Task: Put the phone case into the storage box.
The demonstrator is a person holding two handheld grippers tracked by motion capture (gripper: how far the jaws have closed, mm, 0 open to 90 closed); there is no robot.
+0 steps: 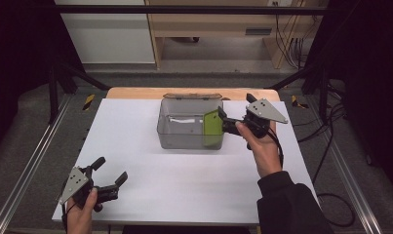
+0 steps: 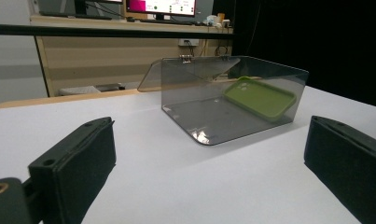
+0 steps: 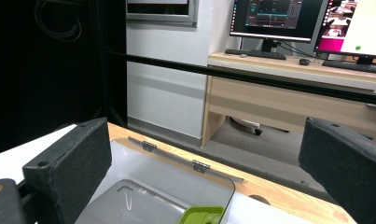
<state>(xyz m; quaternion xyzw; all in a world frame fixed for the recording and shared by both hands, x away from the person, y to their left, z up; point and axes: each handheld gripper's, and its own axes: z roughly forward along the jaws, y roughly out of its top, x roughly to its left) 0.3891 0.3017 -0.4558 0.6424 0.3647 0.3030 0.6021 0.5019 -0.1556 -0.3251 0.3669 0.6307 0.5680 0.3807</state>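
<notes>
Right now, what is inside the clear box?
A green tray leans against the right wall of the box. The smoky walls dim the floor; a pale streak shows there, but I cannot tell what it is.

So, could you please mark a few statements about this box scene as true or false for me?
1. The clear box has its lid swung open. True.
2. The green case lies on the table outside the box. False: it sits inside the box, tilted at the end nearest the right tongs.
3. The left tongs are shut. False: their jaws stand apart, at the table's near left corner, away from the box.
4. The right tongs are open, at the box's right end by the green case. True.
</notes>
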